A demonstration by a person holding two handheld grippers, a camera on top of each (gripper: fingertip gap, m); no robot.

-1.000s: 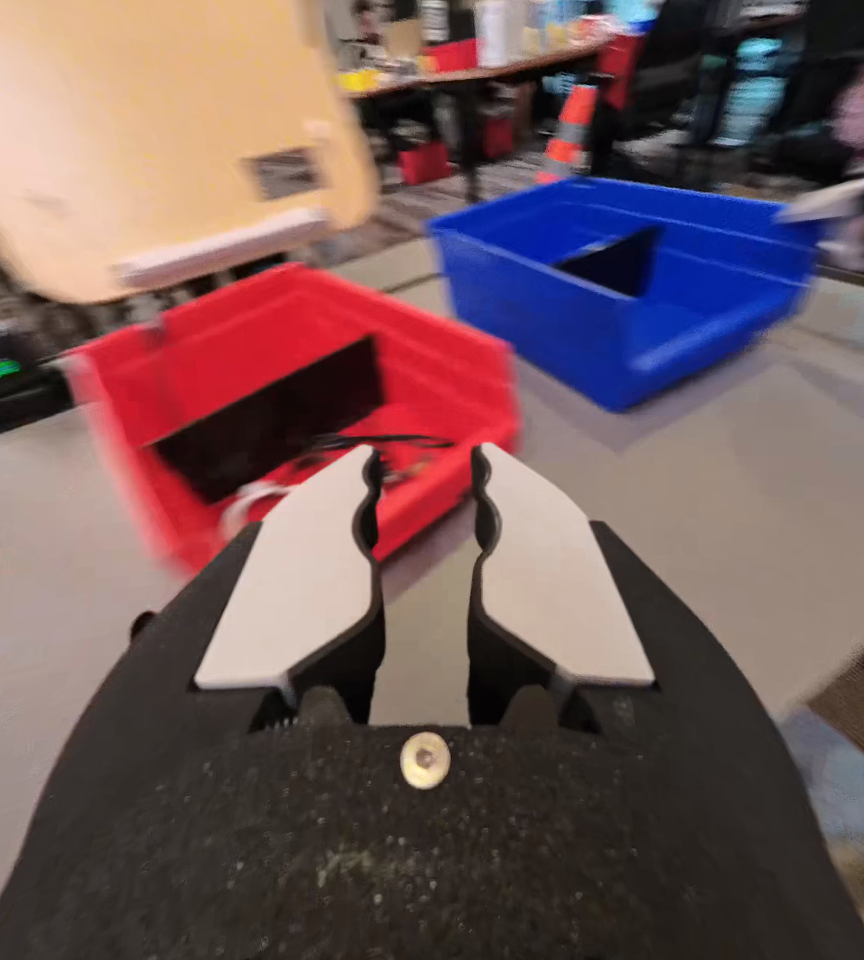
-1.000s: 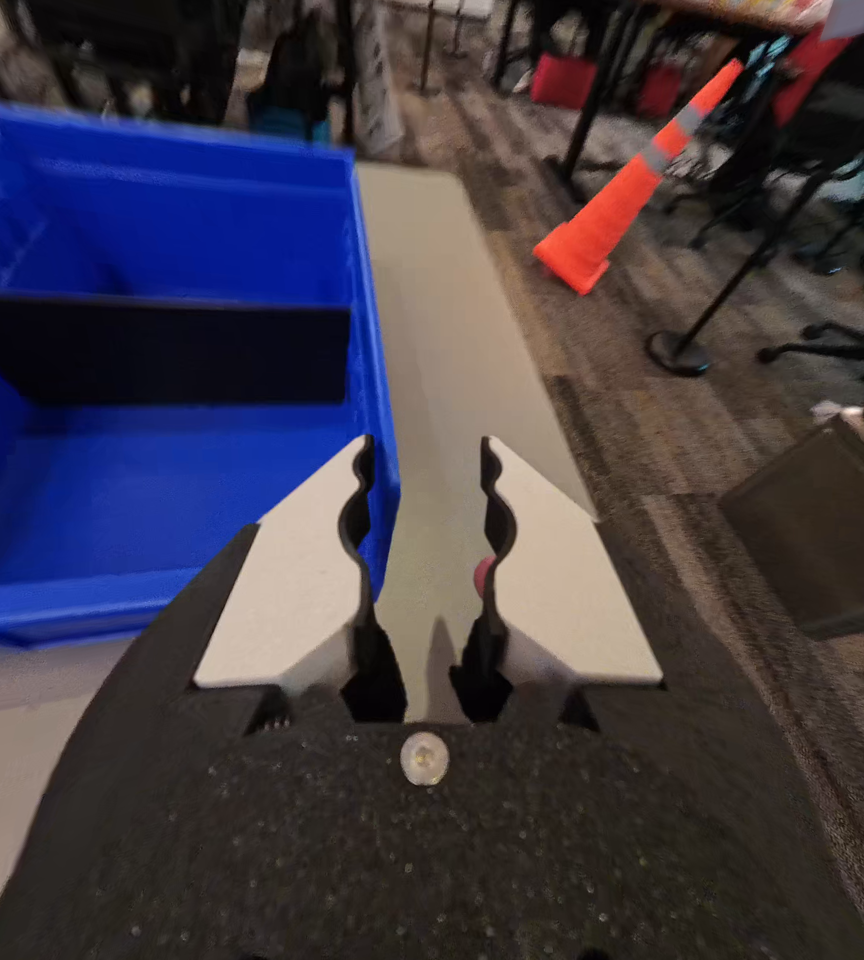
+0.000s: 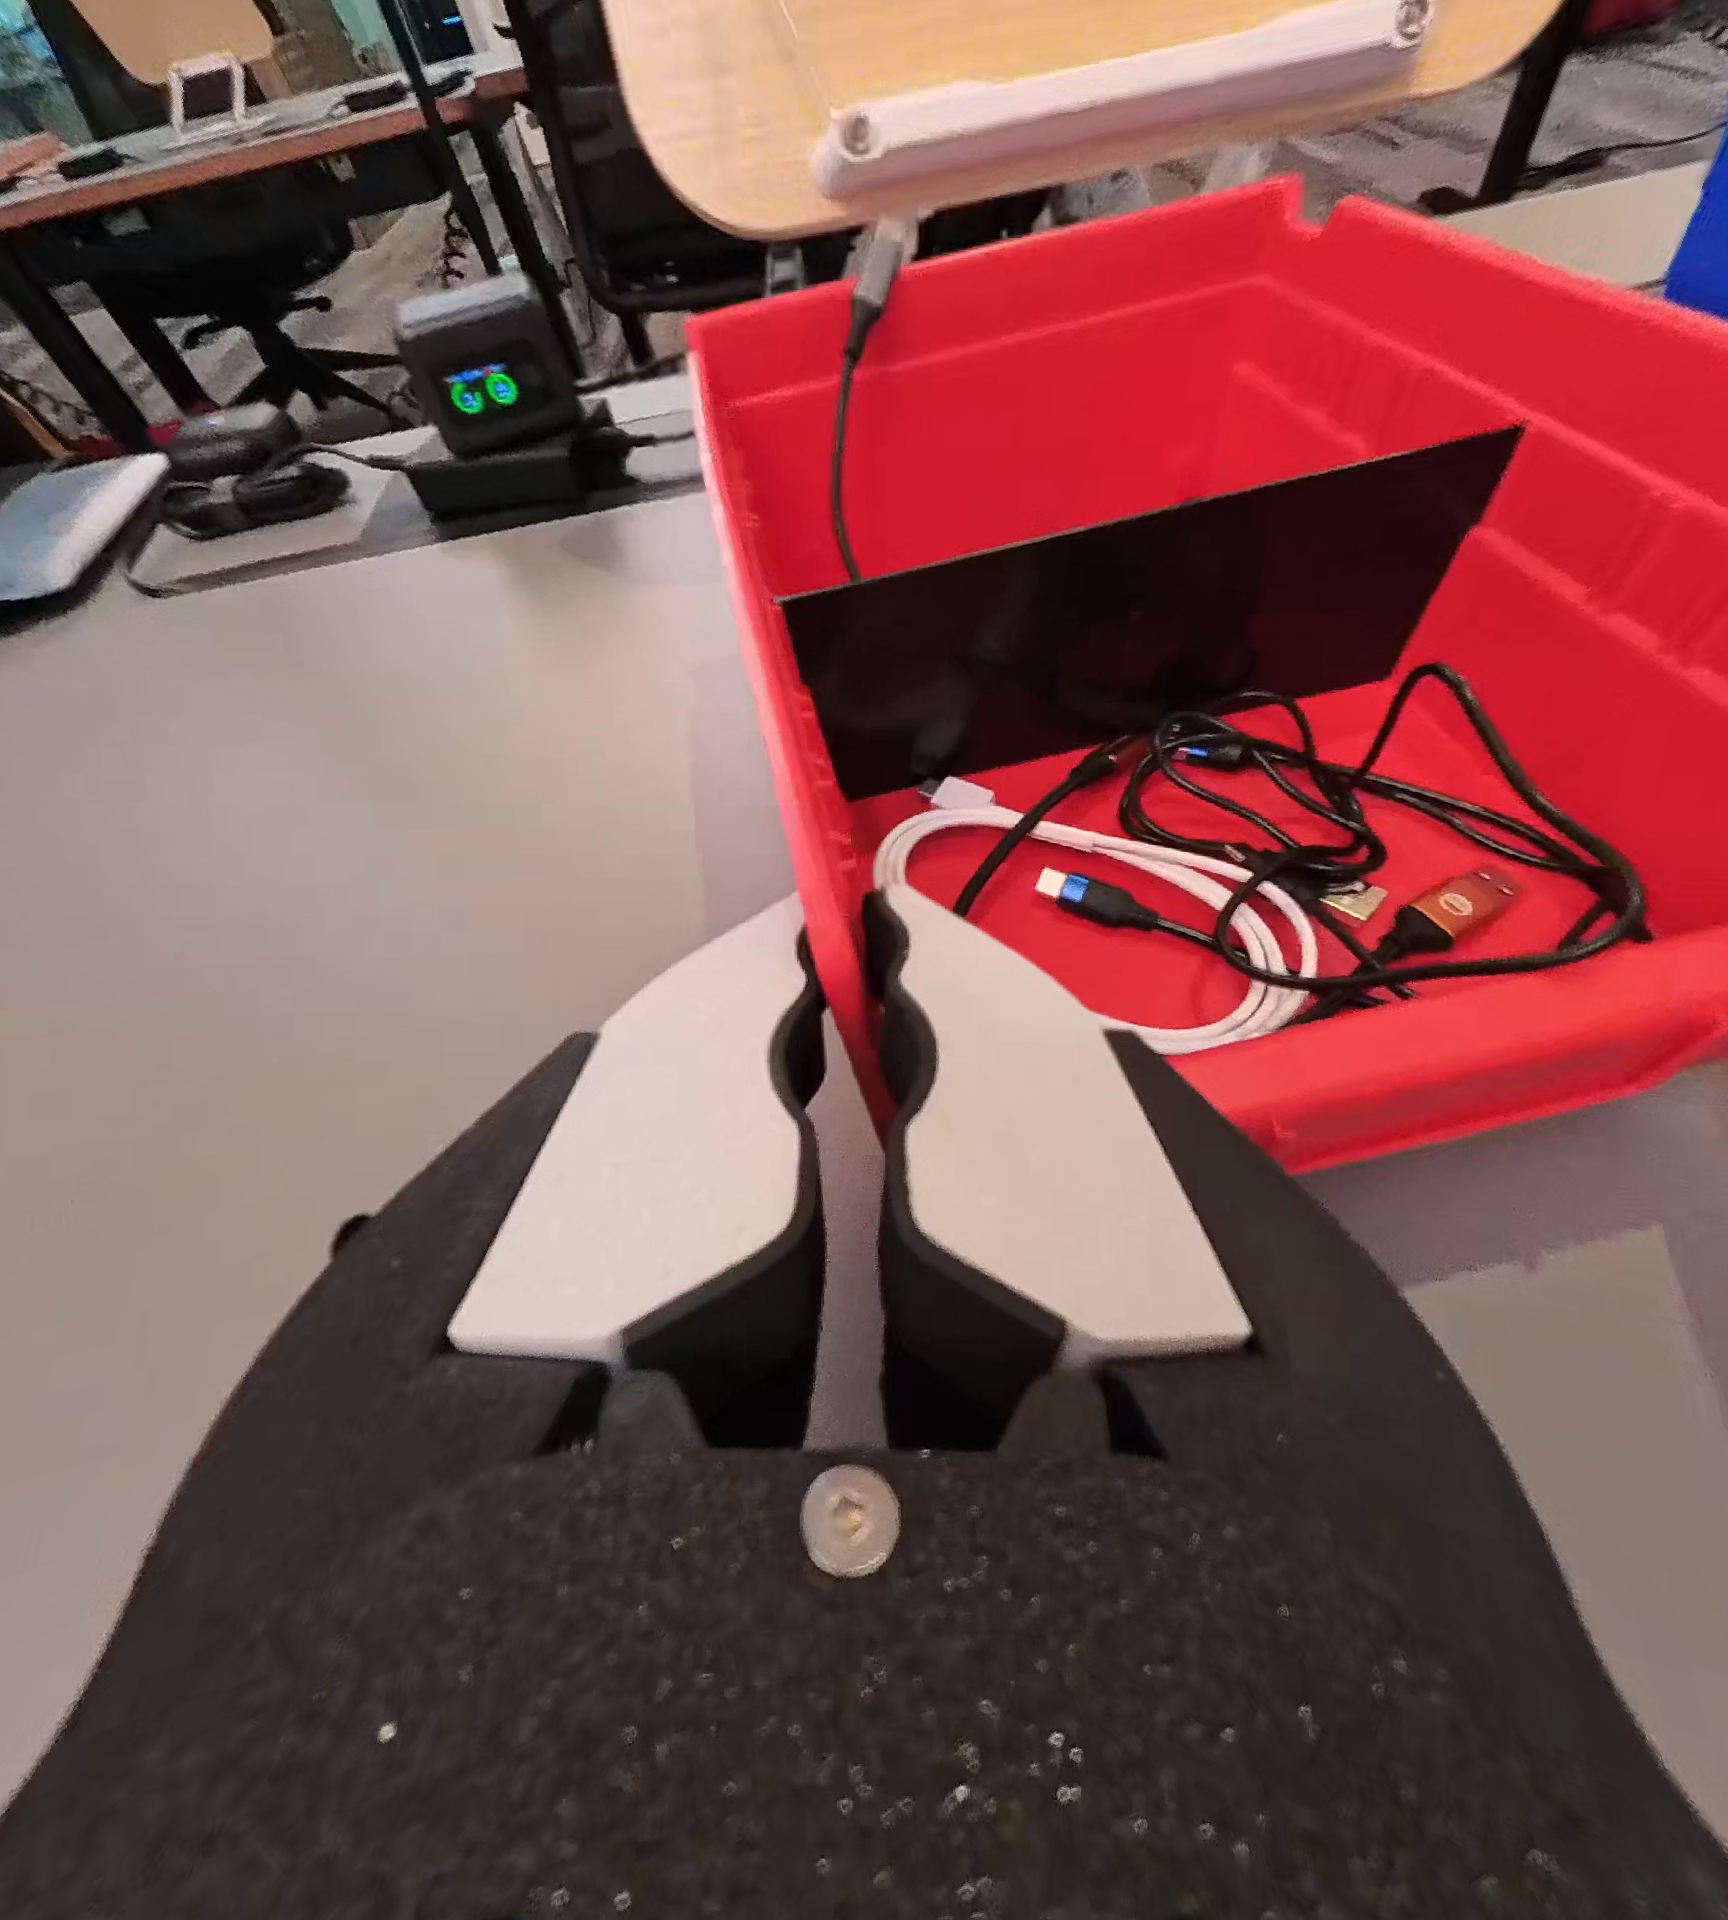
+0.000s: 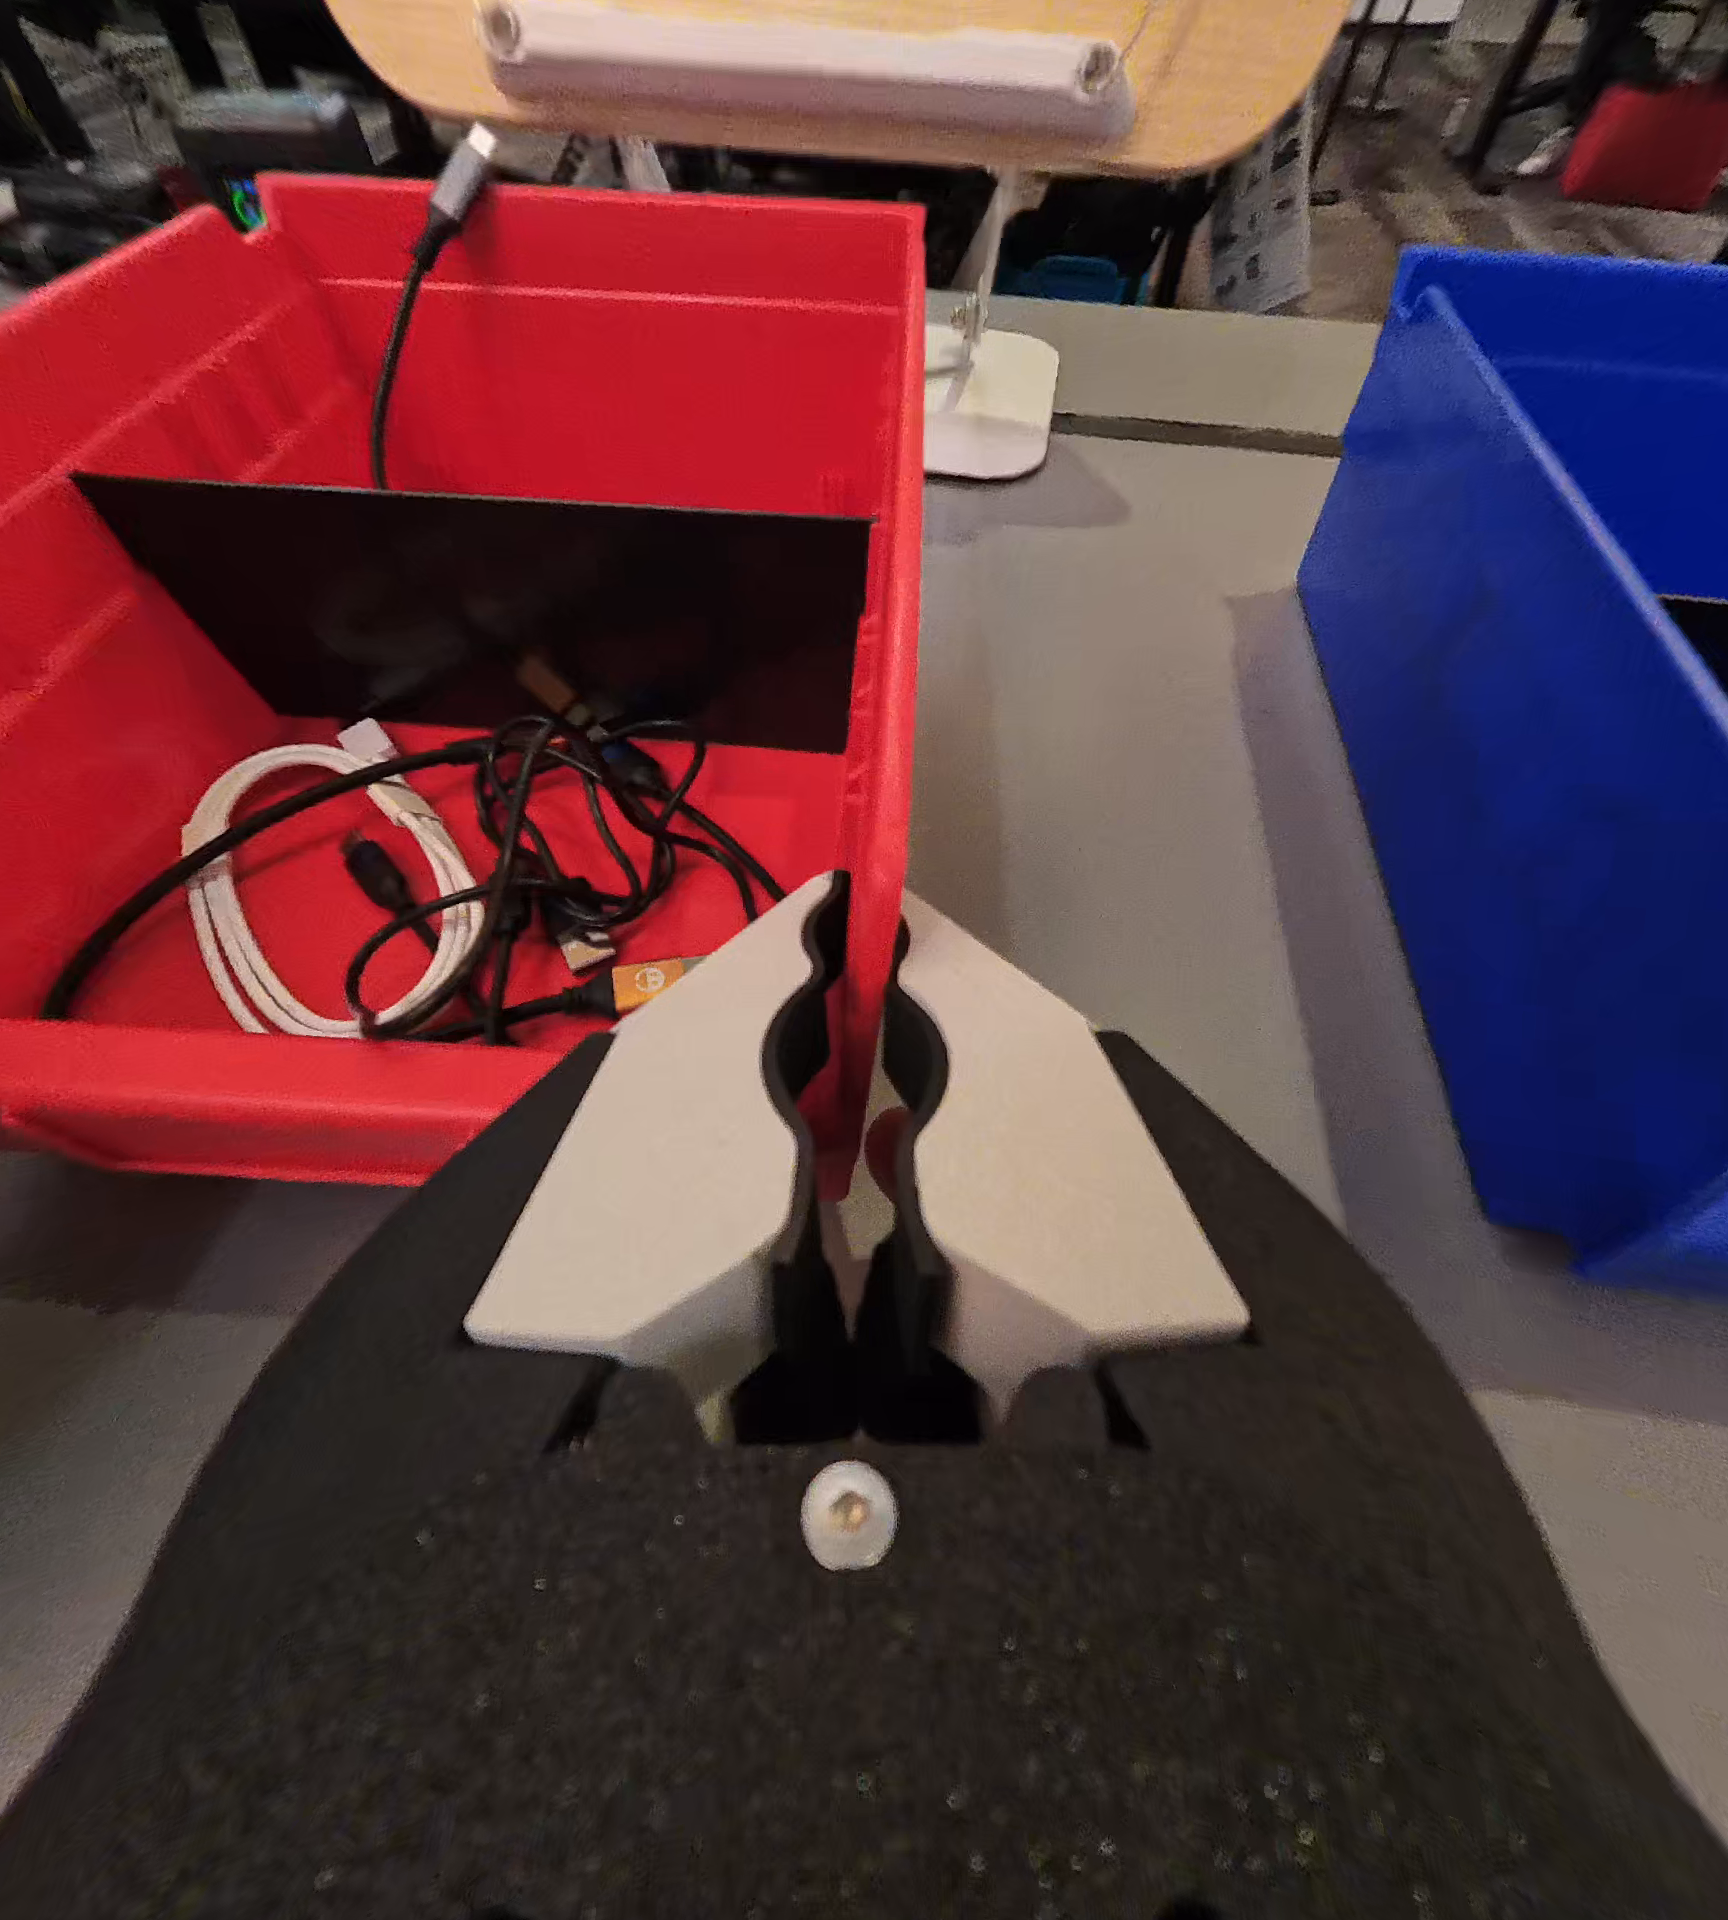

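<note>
The left gripper [image 3: 842, 925] is now being positioned astride the left wall of the red bin [image 3: 1525, 1060], previously ahead of it. The right gripper [image 4: 865, 904], earlier beside the blue bin [image 4: 1525, 831], is being closed around the red bin's right wall
</note>
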